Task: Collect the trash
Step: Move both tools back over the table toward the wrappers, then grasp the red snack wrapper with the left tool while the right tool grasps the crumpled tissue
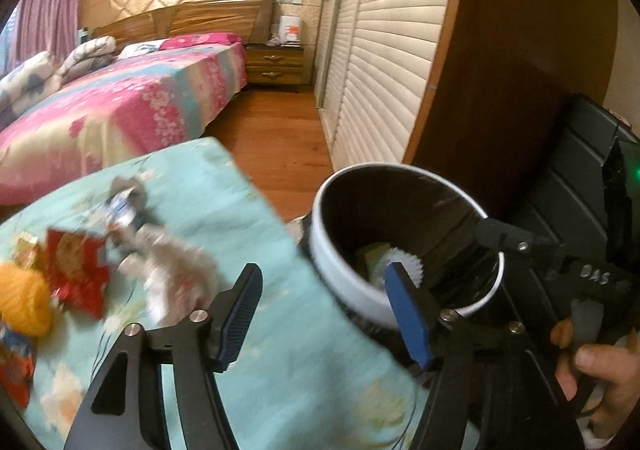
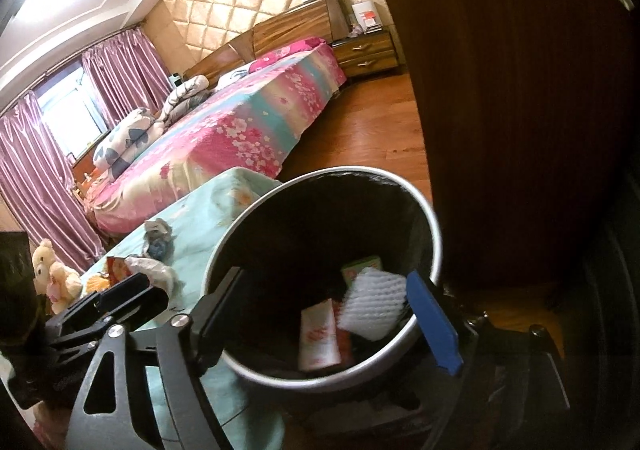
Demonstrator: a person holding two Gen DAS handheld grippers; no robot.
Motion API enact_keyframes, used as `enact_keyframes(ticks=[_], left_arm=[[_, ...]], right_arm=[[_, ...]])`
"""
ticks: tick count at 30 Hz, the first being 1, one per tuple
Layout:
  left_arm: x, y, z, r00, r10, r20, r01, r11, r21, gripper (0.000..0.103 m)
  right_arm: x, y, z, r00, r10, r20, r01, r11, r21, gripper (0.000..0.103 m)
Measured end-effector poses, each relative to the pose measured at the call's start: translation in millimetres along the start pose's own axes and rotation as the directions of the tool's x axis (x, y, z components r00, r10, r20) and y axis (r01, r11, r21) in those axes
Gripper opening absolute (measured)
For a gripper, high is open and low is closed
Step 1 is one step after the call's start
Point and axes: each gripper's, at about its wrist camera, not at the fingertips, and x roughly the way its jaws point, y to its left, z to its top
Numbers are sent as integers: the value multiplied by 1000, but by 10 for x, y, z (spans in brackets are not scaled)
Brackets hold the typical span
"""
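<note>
- Several scraps [image 1: 132, 250] lie left on the teal-covered counter [image 1: 248, 362]; left gripper [image 1: 324, 318], jaws open and empty, hovers near them.
- Bin [image 2: 434, 226], right of the counter edge, holds dropped trash; right gripper [image 2: 326, 314] jaws open, empty, above it.
- Next grasp: approach the crumpled white scrap squarely; keep clear of the bin rim.

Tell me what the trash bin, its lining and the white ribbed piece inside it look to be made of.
Trash bin: probably smooth plastic or painted metal, its pale rim evenly glossy. Lining: likely a thin black plastic bag, wrinkled and shiny. White ribbed piece: seemingly foam netting, judging by its soft mesh ridges.
</note>
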Motion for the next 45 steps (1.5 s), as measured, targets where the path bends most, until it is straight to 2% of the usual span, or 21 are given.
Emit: enact_keyframes(ticks=[11,19,25,32,45], left_arm=[[-446,524,-463,998,64,-27,-67,989,-135,66],[-808,869,-671,992,125,-21,-127,971,-204,67],[-940,1100,-751,987,158,-29,-160,956,-244,67],[-908,1310,-706,984,174,-42,-179,950,-254,67],[-568,1536,-432,985,166,-45,-171,955,-243,66]], right_arm=[[-71,484,-279,997,79,-9,-79,996,-29,95],[-28,887,-443,991,131,-26,-132,989,-68,95],[78,1150,-574,986,158,-59,-164,981,-107,96],[273,1378,-645,978,183,-97,-196,968,-155,96],[639,1507,-509,969,210,-127,-229,959,-165,95]])
